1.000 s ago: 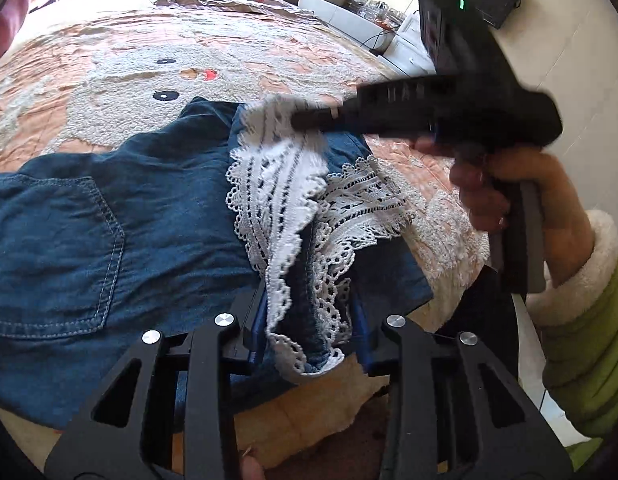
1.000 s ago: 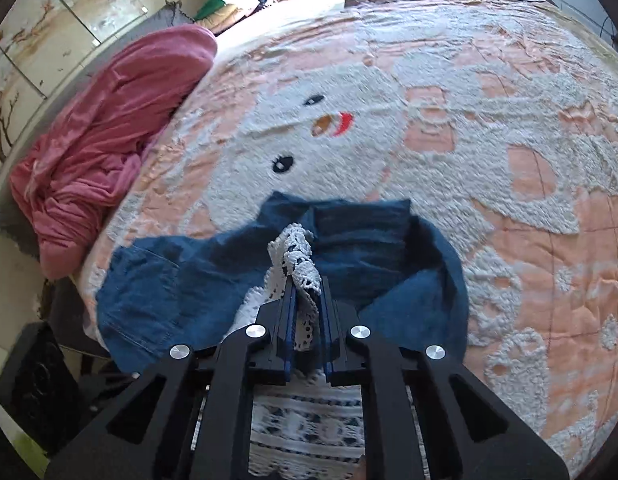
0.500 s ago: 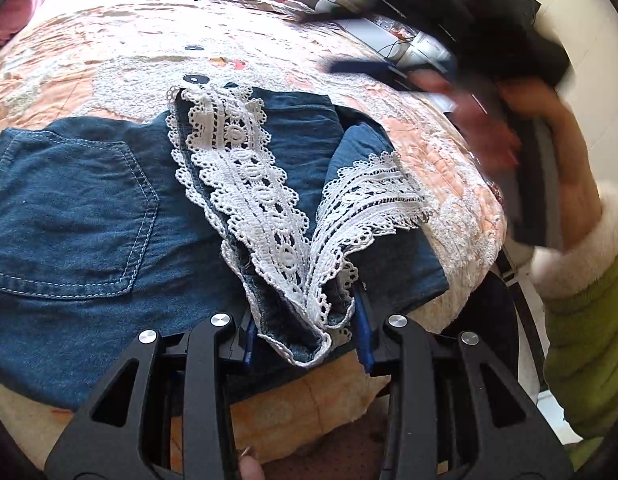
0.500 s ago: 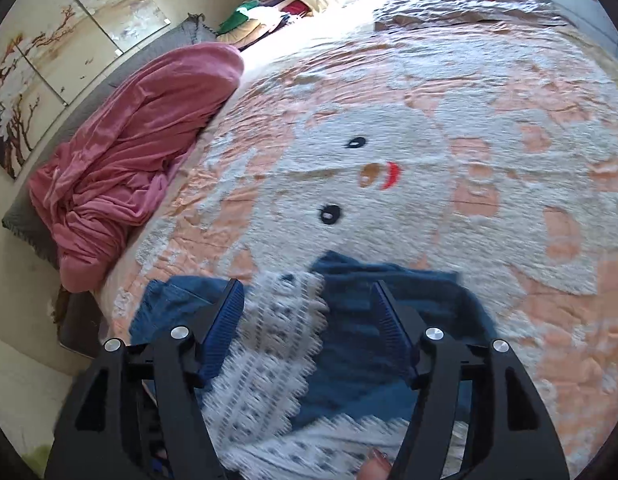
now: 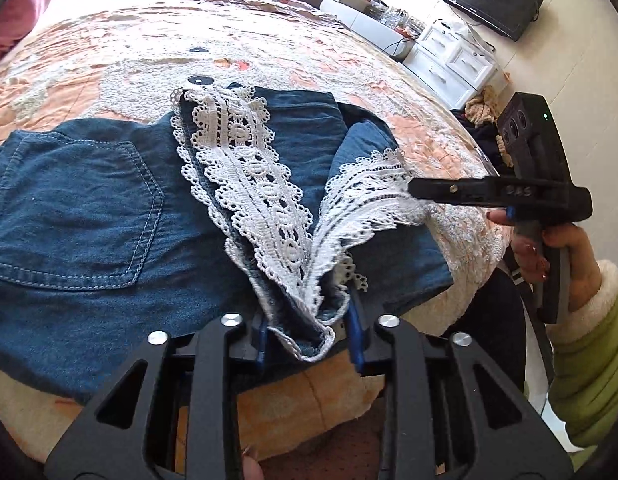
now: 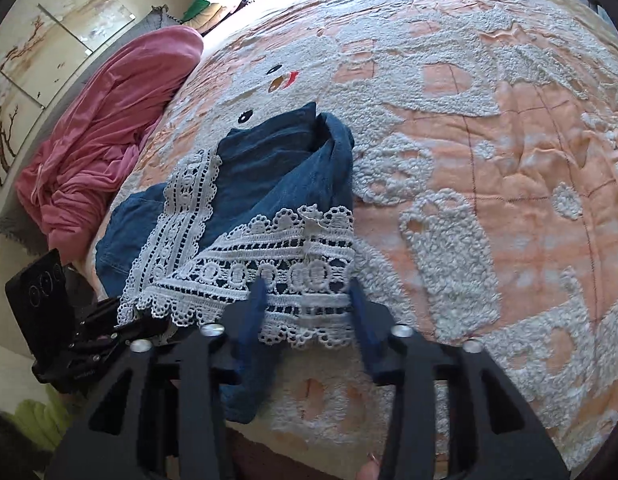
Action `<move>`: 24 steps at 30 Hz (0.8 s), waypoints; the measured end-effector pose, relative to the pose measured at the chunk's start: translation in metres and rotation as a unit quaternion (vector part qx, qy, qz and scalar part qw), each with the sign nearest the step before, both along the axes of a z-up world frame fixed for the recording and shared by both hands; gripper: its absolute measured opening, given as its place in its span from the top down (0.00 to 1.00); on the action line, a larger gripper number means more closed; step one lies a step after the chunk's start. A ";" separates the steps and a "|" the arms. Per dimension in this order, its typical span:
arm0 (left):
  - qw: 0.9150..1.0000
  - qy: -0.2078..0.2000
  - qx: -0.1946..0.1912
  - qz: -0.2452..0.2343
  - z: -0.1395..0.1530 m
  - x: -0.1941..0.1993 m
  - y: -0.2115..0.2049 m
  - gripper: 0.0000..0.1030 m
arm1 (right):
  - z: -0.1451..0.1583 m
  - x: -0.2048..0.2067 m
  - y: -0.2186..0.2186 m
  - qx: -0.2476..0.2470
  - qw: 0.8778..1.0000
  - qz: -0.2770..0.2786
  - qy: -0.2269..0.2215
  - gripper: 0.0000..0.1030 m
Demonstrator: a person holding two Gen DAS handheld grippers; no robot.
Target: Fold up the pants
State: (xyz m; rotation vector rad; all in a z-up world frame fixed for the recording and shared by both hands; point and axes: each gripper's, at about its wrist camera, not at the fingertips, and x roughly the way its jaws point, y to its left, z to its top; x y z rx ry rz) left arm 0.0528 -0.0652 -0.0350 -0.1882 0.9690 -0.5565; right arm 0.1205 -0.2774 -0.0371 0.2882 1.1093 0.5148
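Two grippers work at the near edge of the bed (image 6: 509,128), where the denim pants (image 5: 89,208) lie on a peach and white bedspread. At the far left of the left wrist view a back pocket (image 5: 73,212) faces up on the flat part of the pants. Right of it, two lace-trimmed leg hems (image 5: 249,184) converge toward the left gripper (image 5: 309,340); its jaws are closing, with the bunched hem corner between the blue pads. Further right, the right gripper (image 6: 309,308) reaches in level over the second lace hem (image 6: 289,264), held by a hand (image 5: 549,248) in a green sleeve. Its jaws are closing too; from its own camera the lace edge lies between the pads, which stand apart and do not press it yet.
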 end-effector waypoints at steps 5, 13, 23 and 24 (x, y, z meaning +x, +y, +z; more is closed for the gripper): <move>1.000 -0.006 0.002 0.003 0.004 -0.005 0.002 0.88 | 0.031 -0.004 0.008 0.029 0.998 0.002 -0.050 0.90; 0.999 0.024 -0.031 0.030 -0.006 -0.002 0.019 0.80 | 0.078 0.058 0.087 0.044 0.994 0.052 -0.082 0.90; 0.997 -0.010 -0.036 0.072 0.023 -0.024 0.051 0.44 | 0.031 0.116 0.174 -0.034 0.996 0.083 -0.028 0.90; 0.997 -0.021 -0.032 0.071 0.028 -0.026 0.050 0.44 | 0.028 0.117 0.175 -0.038 0.995 0.084 -0.026 0.90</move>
